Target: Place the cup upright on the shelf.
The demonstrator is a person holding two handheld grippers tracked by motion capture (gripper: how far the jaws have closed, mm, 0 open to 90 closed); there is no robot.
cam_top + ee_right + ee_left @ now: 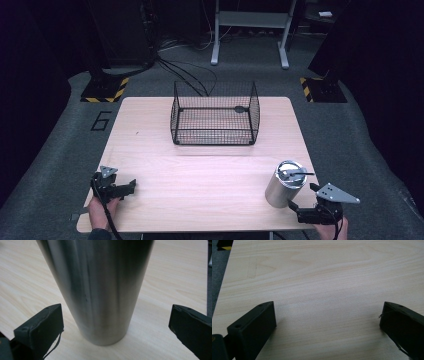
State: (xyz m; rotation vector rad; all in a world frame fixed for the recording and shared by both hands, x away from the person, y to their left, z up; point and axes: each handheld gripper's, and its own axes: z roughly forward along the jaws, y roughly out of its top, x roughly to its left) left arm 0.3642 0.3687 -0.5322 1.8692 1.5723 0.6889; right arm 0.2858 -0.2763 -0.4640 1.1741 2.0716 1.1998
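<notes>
High view: a steel cup (285,183) stands upright at the table's (210,170) near right corner, with the right gripper (305,197) just beside it and the left gripper (129,187) well apart at the near left corner. A wire basket (215,114) sits at the far middle, nothing in it as far as I can tell.

Left gripper view: jaws spread wide over bare wood, holding nothing.

Right gripper view: the cup fills the gap between the wide-apart jaws, neither one touching it.

Progress: looks like the very start tbh. Cup isn't grabbed yet, so closing on it, lifting, and probably carrying it to the basket are all left.
</notes>
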